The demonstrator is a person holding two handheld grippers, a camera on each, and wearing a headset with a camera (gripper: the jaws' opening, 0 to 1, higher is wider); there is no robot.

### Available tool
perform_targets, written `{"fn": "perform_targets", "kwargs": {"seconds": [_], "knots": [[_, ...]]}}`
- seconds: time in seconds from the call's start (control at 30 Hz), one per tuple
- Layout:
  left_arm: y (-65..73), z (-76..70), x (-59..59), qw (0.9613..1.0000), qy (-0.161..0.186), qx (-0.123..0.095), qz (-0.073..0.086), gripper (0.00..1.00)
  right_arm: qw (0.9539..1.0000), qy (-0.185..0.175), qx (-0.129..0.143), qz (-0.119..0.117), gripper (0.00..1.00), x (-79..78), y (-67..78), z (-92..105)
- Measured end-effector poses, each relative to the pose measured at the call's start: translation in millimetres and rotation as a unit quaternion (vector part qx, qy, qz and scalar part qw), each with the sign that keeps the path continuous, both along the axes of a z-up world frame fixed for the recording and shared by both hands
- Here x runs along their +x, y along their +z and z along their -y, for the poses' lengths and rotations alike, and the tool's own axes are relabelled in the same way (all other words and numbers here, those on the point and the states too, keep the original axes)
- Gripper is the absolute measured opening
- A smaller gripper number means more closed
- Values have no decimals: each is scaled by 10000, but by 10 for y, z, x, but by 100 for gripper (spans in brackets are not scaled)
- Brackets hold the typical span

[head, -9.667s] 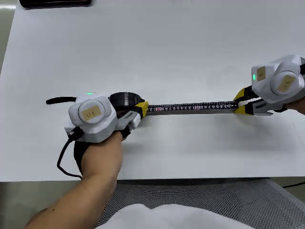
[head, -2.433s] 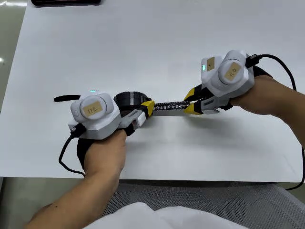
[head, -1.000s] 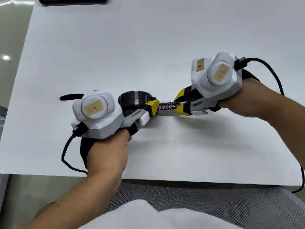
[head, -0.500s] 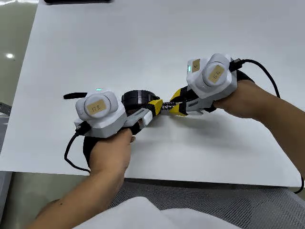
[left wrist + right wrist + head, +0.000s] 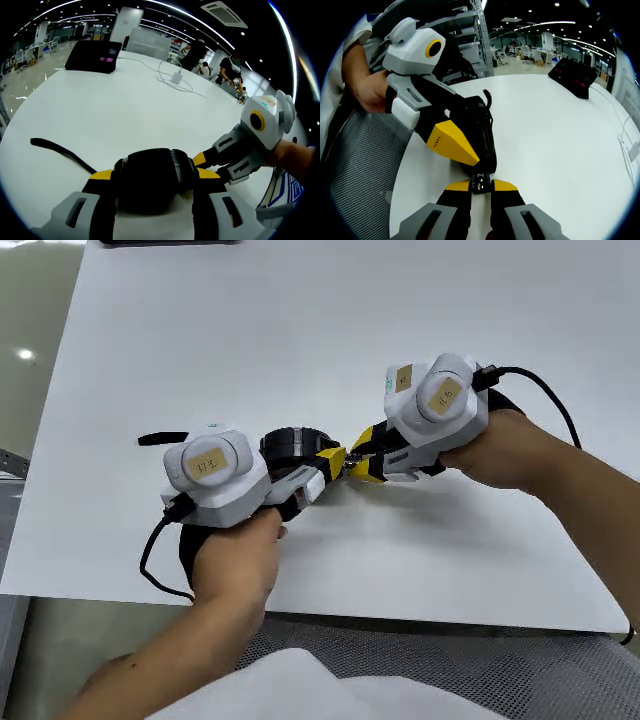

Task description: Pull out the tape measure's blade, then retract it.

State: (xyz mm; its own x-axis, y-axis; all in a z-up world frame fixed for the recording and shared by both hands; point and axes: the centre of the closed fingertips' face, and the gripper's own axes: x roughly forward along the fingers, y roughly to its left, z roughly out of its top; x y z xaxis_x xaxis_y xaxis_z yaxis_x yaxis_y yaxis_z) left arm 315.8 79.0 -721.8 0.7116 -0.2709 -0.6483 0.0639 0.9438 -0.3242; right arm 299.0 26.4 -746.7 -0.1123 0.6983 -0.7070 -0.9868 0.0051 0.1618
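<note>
At the near middle of a white counter (image 5: 420,320), two hand-held grippers meet nose to nose over a black tape measure (image 5: 292,445).

Reaching in from 7 o'clock, the left gripper (image 5: 318,475) has its jaws closed around the round case (image 5: 152,180), which lies flat with its wrist strap (image 5: 160,438) trailing toward 9 o'clock. From 3 o'clock, the right gripper (image 5: 360,460) has its jaws pinched tight on the blade (image 5: 481,178). Just a short stub of blade shows, its long axis running 9 to 3 o'clock, so the case mouth lies just beside the right jaws, at their 9 o'clock. Retraction looks nearly finished, and the next move probably needs the right jaws to release the tip.
</note>
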Motion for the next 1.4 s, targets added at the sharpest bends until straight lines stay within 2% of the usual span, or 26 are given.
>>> {"fn": "perform_targets", "kwargs": {"seconds": [0.4,0.63,0.77,1.1,1.3,1.4], "knots": [[-3,10,-4,9999,-43,102,26,58,10000,-29,0,48,12,-15,-85,-12],[3,11,-7,9999,-44,85,52,60,9999,-39,-2,118,13,-37,-44,-2],[9,10,-9,10000,-36,43,73,60,9999,-89,-28,90,18,-43,-29,23],[8,10,-12,10000,-82,21,39,60,9999,-144,17,36,18,-48,33,41],[25,10,-16,9997,-188,62,131,59,9994,-263,159,-129,20,-54,77,46],[32,11,-16,9997,-209,70,142,59,9995,-262,135,-104,20,-52,70,66]]}}
